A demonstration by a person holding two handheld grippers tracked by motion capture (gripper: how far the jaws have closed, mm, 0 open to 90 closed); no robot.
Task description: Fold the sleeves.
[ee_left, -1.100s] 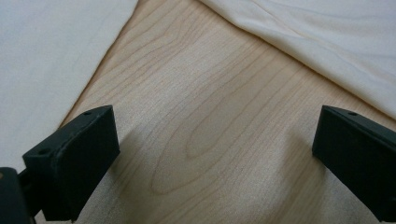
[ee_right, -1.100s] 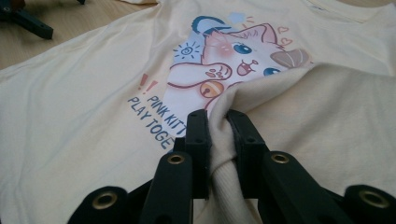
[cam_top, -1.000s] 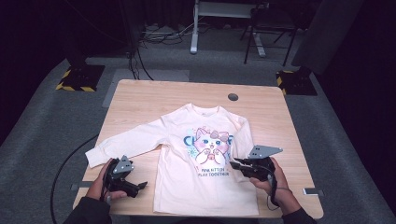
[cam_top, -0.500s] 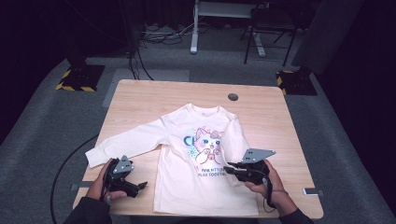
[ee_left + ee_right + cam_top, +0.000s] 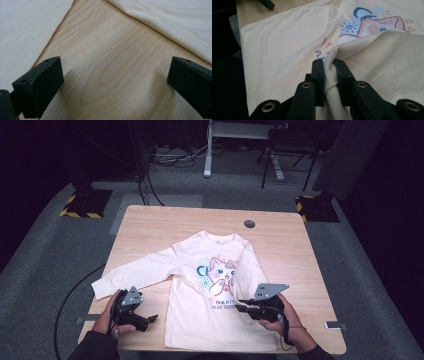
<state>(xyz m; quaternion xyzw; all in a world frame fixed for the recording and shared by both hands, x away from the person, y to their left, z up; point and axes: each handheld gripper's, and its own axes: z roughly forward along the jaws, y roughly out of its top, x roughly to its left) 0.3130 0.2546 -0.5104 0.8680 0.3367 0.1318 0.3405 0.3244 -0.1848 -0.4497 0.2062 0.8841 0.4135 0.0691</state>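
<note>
Moved: right gripper [image 5: 248, 306] has carried the sleeve inward over the shirt front.
Shirt [image 5: 210, 285]: cream long-sleeved cat-print top, flat on the desk [image 5: 280, 245].
Right fingers [image 5: 318, 72]: pinching the sleeve cuff [image 5: 330, 72].
Left gripper [image 5: 112, 82]: fingers spread over bare wood, beside the hem.

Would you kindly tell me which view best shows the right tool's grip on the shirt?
The right gripper view: the right tool pinches a fold of the shirt close up. The high view shows that grip small and distant; the left gripper view shows just shirt edges.
</note>
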